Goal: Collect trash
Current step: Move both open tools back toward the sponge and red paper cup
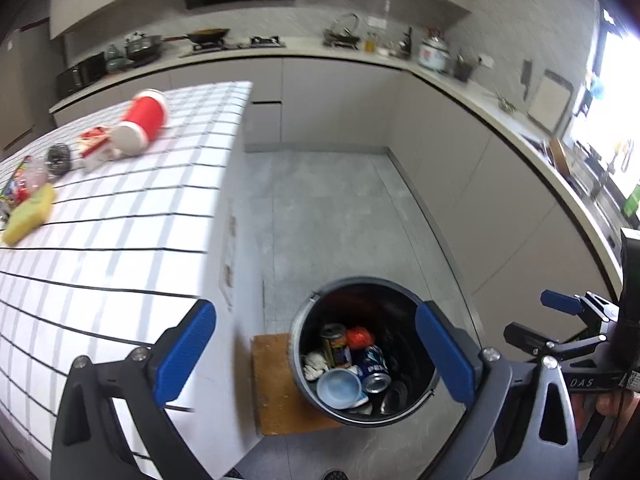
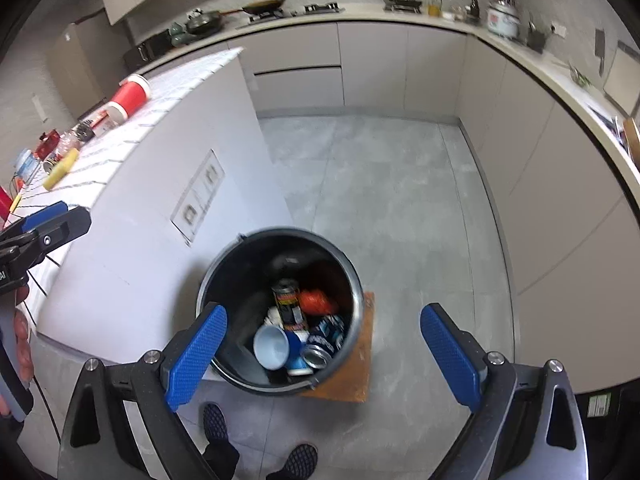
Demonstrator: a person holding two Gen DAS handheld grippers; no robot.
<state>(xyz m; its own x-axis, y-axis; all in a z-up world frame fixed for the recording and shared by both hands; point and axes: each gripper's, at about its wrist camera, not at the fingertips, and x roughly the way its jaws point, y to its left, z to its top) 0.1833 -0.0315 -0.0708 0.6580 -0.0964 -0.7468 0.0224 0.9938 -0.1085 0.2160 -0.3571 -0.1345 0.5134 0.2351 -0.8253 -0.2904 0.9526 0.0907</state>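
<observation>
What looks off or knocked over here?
The red cup lies on its side on the tiled counter, beside a small red-and-white pack and other litter. The bin sits on a wooden board, upright, with no spill seen on the floor.

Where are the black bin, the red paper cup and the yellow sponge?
black bin (image 2: 352,280), right wrist view, on its right rim.
red paper cup (image 1: 146,118), left wrist view, mid side wall.
yellow sponge (image 1: 30,216), left wrist view, middle of its top face.

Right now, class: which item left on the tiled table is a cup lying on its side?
The red paper cup, tipped over beside the red-and-white packet; the other items are not cups.
</observation>
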